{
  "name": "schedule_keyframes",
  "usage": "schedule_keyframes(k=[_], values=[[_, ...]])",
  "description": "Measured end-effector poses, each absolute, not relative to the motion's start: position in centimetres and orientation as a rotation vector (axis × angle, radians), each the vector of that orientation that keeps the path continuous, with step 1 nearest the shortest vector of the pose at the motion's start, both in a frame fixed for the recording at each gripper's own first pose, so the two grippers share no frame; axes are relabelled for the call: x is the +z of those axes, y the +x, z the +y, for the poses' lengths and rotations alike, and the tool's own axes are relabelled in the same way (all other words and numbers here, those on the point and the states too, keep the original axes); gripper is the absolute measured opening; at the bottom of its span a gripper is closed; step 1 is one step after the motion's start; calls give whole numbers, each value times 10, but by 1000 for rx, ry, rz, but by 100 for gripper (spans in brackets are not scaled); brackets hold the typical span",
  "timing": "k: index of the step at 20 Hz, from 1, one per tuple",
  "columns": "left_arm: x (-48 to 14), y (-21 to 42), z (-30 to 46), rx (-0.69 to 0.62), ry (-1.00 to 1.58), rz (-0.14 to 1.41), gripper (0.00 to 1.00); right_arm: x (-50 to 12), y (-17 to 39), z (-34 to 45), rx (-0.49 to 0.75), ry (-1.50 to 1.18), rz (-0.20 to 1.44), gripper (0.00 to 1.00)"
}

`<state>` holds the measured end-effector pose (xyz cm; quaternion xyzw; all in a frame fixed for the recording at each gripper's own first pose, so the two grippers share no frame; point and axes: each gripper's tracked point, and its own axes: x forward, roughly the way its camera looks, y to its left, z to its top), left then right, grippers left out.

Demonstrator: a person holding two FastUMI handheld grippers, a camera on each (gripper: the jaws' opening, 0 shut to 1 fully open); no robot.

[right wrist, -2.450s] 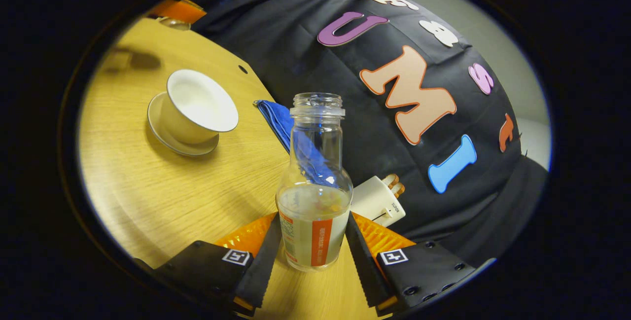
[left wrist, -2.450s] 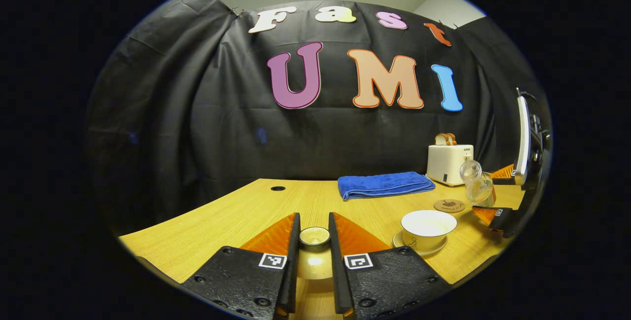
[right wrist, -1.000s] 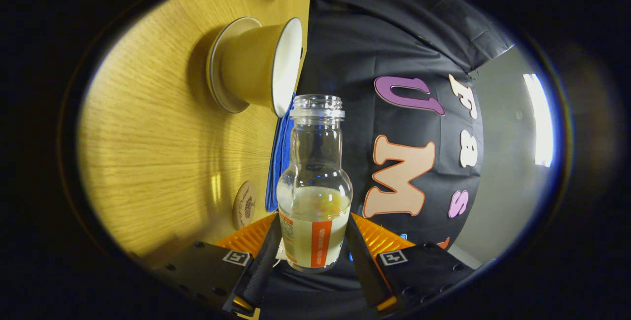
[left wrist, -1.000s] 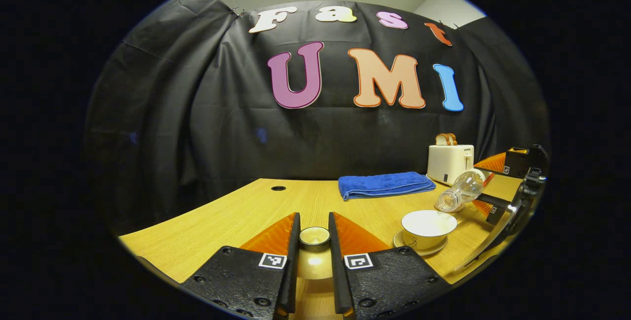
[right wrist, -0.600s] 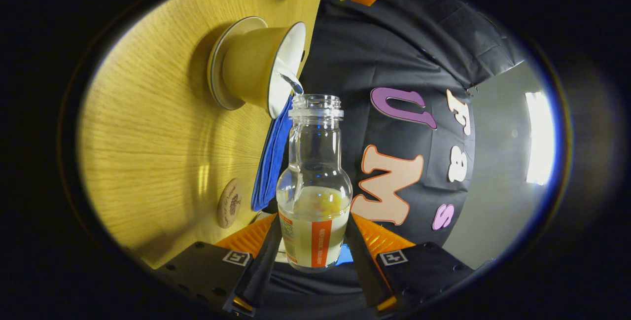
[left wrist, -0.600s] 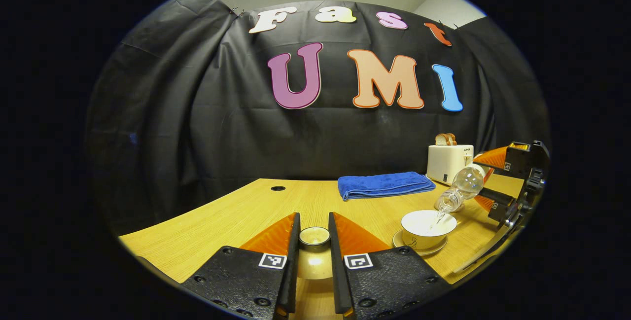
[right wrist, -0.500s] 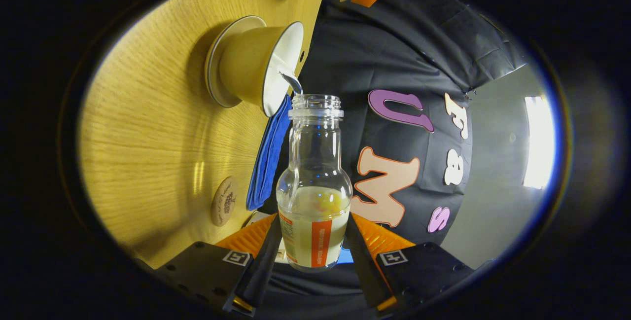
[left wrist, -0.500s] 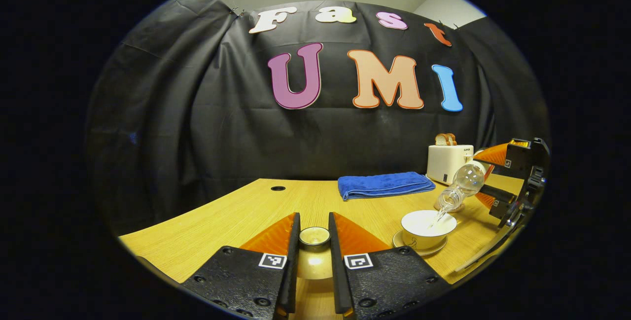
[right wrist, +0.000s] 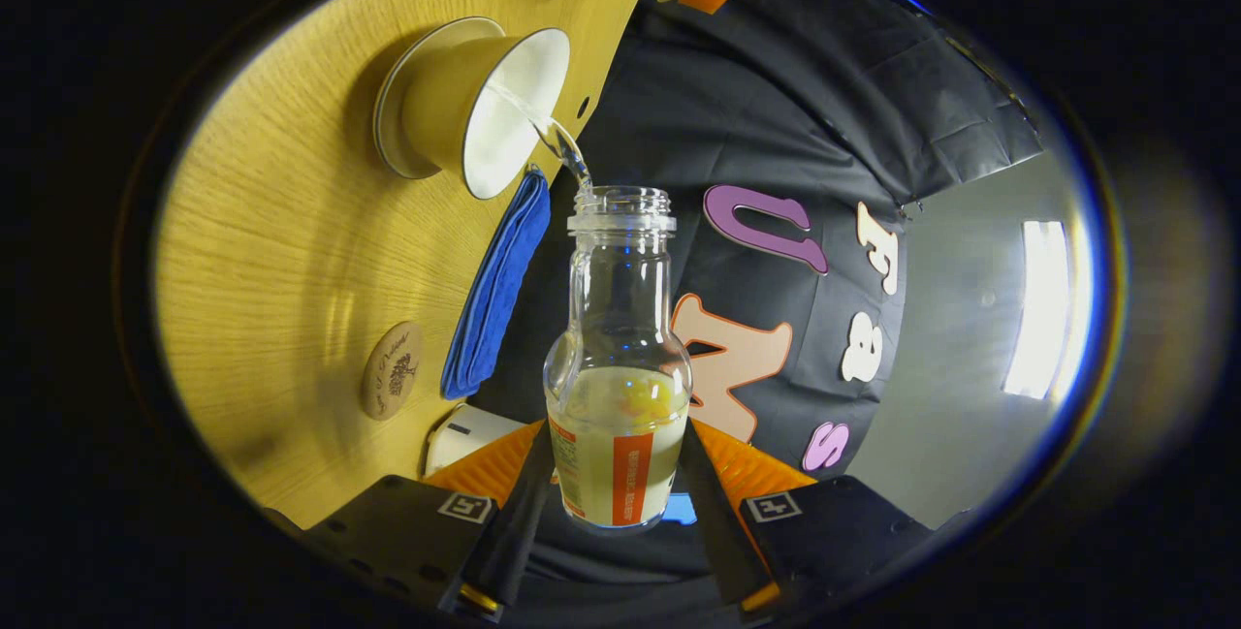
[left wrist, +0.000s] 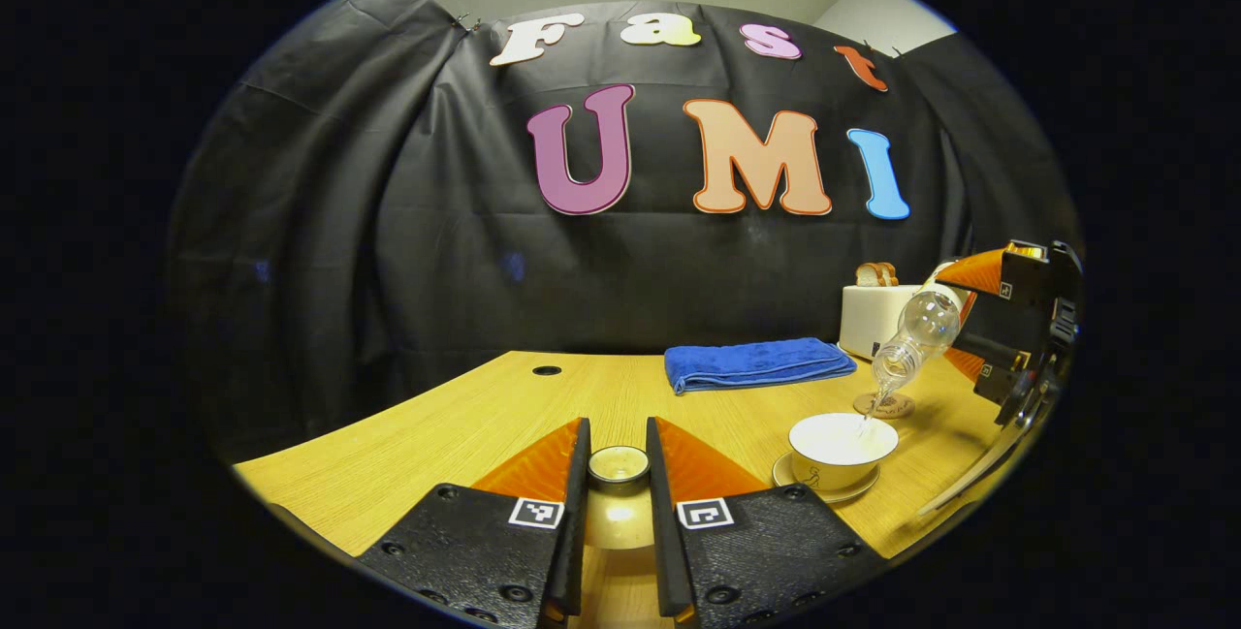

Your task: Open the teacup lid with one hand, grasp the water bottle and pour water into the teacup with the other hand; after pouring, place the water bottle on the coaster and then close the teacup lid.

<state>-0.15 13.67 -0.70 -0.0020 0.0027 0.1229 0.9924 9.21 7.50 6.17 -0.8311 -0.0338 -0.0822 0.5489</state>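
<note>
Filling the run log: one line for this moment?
phase: pouring | right gripper: bottle tilted, water entering teacup | left gripper: holds lid | coaster: bare

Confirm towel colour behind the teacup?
Blue, plain, no pattern; the towel shows best in the left gripper view.

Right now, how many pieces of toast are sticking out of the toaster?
2, side by side in the top of the toaster behind the blue towel; more could be hidden inside.
</note>
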Motion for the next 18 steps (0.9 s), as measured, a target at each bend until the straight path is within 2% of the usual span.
schedule_keyframes(k=[18], values=[[-9, 0, 136, 239, -7, 6, 26, 53, 101, 91, -159, -2078, -131, 79]])
